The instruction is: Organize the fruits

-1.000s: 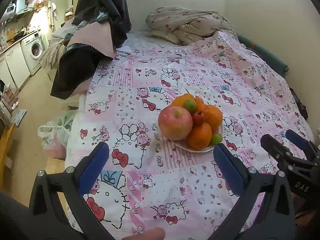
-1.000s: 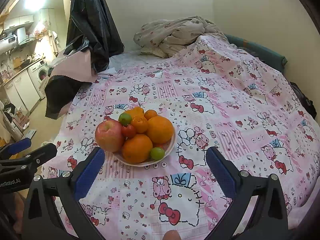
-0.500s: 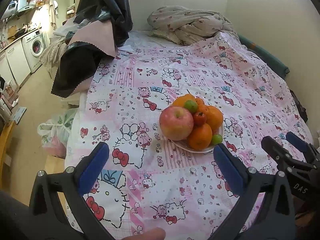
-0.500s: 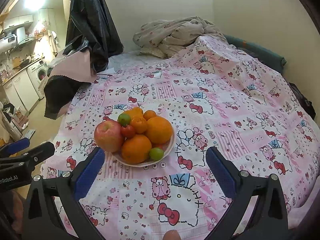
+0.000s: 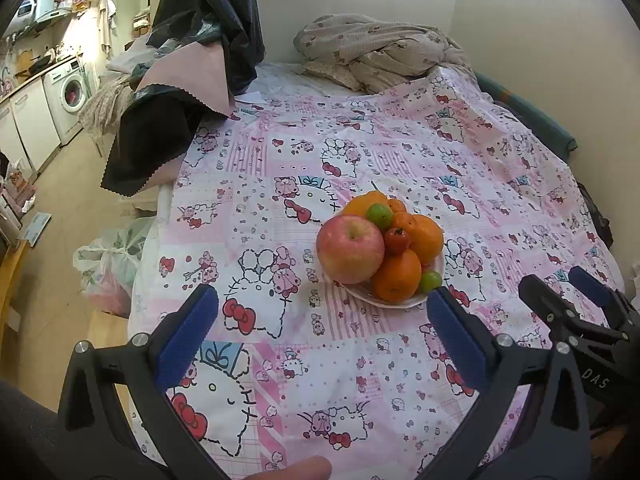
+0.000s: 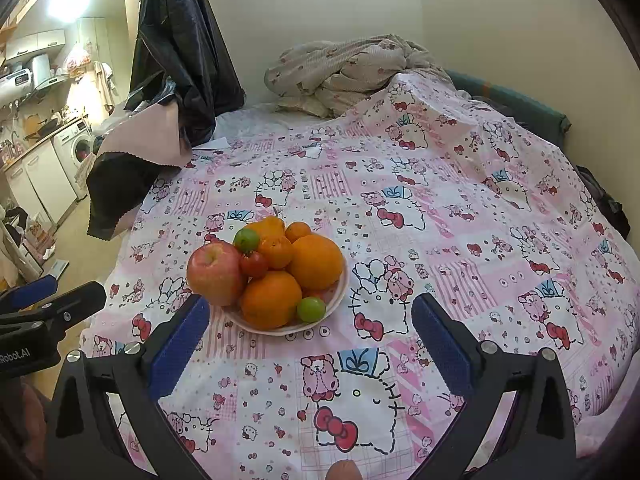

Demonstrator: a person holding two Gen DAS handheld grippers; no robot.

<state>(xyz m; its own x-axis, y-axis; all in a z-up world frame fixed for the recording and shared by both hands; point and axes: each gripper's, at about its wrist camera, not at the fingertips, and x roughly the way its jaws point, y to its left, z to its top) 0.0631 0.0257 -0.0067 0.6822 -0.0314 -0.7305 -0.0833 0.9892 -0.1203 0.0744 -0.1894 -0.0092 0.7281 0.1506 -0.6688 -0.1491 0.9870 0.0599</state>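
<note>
A white plate [image 5: 404,301] [image 6: 340,294] of piled fruit sits on the pink cartoon-print bedsheet [image 5: 360,160]. On it are a red apple [image 5: 350,249] [image 6: 215,273], several oranges [image 5: 397,276] [image 6: 316,261], a small tomato [image 5: 397,239] [image 6: 253,265] and two green fruits [image 5: 379,215] [image 6: 311,309]. My left gripper [image 5: 322,328] is open and empty, just short of the plate. My right gripper [image 6: 310,340] is open and empty, its left finger near the plate's front rim. Each gripper shows at the edge of the other's view [image 5: 576,300] [image 6: 48,300].
A crumpled blanket [image 5: 376,54] lies at the bed's far end by the wall. Black and pink cloth [image 5: 172,92] hangs over the far left corner. A plastic bag [image 5: 108,264] sits on the floor left of the bed. A kitchen with a washing machine [image 5: 72,92] lies beyond.
Both grippers have crept slightly forward toward the plate; the fruit sits a little lower and nearer in both views. Nothing on the plate has moved.
</note>
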